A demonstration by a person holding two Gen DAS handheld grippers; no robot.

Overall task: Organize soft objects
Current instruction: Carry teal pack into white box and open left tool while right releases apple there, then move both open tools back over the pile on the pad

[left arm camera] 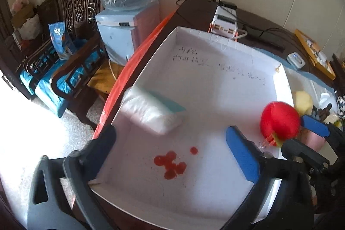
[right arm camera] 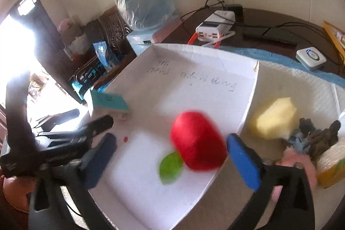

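A lived-in home room: carved wooden bench, water dispenser, cluttered dark table.

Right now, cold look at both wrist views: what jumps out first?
The red plush apple with its green leaf, blurred, sits between the open right gripper fingers over the white tray. Next, the white tissue pack by the tray's left wall, ahead of the open left gripper. Red stains mark the tray floor; a yellow sponge lies outside its right wall.
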